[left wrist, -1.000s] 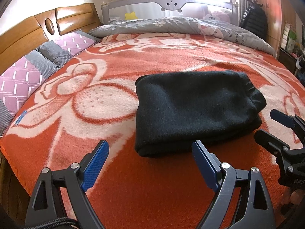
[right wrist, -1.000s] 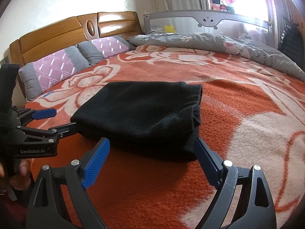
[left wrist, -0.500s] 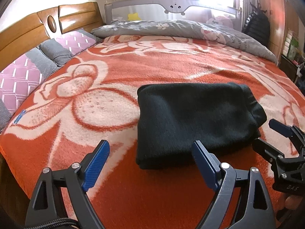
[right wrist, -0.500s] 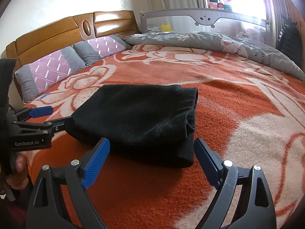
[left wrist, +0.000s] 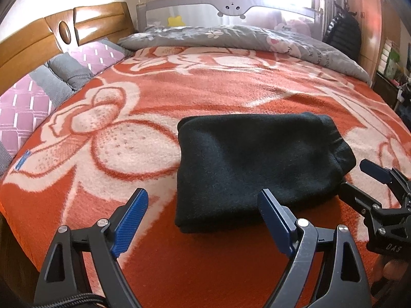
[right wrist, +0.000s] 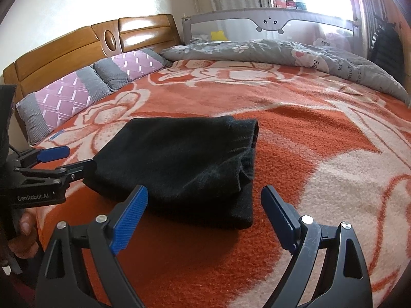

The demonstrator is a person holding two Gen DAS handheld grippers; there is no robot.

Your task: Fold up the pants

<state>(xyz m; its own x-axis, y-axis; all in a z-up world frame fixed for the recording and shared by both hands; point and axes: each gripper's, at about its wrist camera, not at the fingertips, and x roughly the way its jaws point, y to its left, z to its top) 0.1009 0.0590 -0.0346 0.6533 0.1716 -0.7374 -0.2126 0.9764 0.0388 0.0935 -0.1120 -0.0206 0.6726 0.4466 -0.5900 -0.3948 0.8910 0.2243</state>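
left claw [left wrist: 203,220] gaping | right claw [right wrist: 204,213] gaping | pants [left wrist: 251,164] folded on blanket [left wrist: 231,92]

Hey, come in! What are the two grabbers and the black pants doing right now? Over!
Left gripper open, empty. Right gripper open, empty. Black pants folded in a bundle on the orange blanket. Nothing in the way.

Each gripper was built of matte black, triangulated arms with cut-out windows, pinned by silver round-head screws. The left gripper [left wrist: 203,220] carried ribbed blue pads [left wrist: 129,224] on the inner faces of its fingers, and a braided black cable lay at seven o'clock of its frame. The right gripper [right wrist: 204,218] matched it. White "GenRobot.AI" lettering marked the left one's black body [right wrist: 36,196].
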